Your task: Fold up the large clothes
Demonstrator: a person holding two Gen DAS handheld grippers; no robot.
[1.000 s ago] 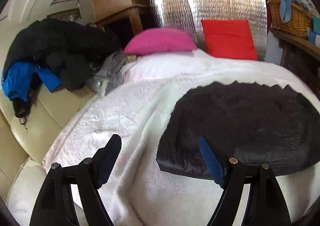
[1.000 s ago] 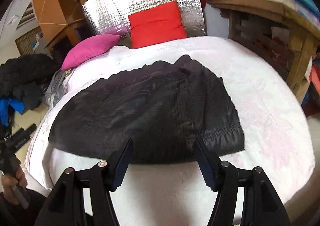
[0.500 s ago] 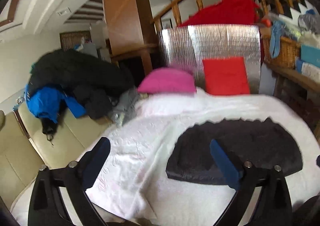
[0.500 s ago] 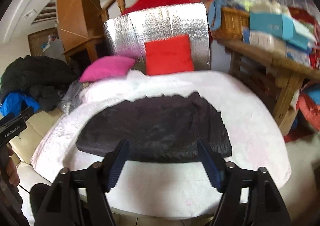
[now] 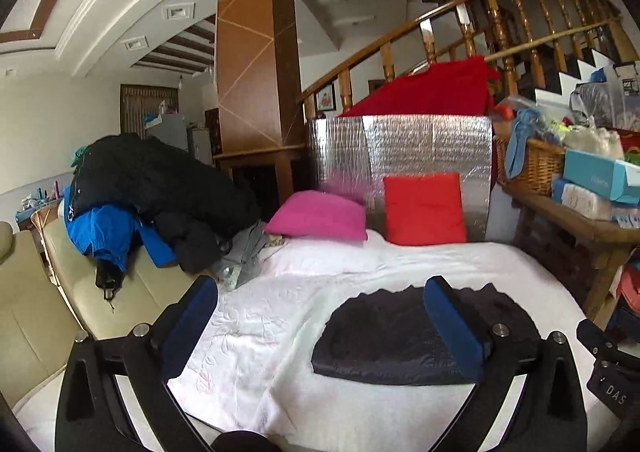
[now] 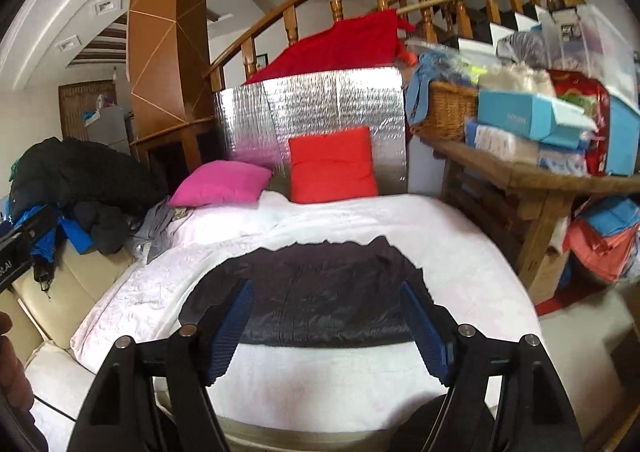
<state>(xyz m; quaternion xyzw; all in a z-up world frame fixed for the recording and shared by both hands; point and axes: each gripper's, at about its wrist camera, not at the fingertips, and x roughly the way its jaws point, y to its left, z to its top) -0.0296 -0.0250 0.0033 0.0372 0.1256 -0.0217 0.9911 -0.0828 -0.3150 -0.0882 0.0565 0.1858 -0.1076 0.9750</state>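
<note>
On the white bedspread (image 6: 460,244), before the red cushion (image 6: 332,164), a folded black garment (image 6: 320,292) lay flat. Both grippers, left gripper (image 5: 320,316) and right gripper (image 6: 326,328), hung above it, spread and empty, likely finished folding.

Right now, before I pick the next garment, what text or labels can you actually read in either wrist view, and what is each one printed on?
"DAS": white letters on the black body of the right claw, cut off at the frame edge.
Partial white letters, perhaps "AI", on the black body of the left claw: cut off and too blurred to confirm.
Faint print on the teal box on the wooden side table: too small to read.
Blue-and-white packets under it: blurred, unreadable.
</note>
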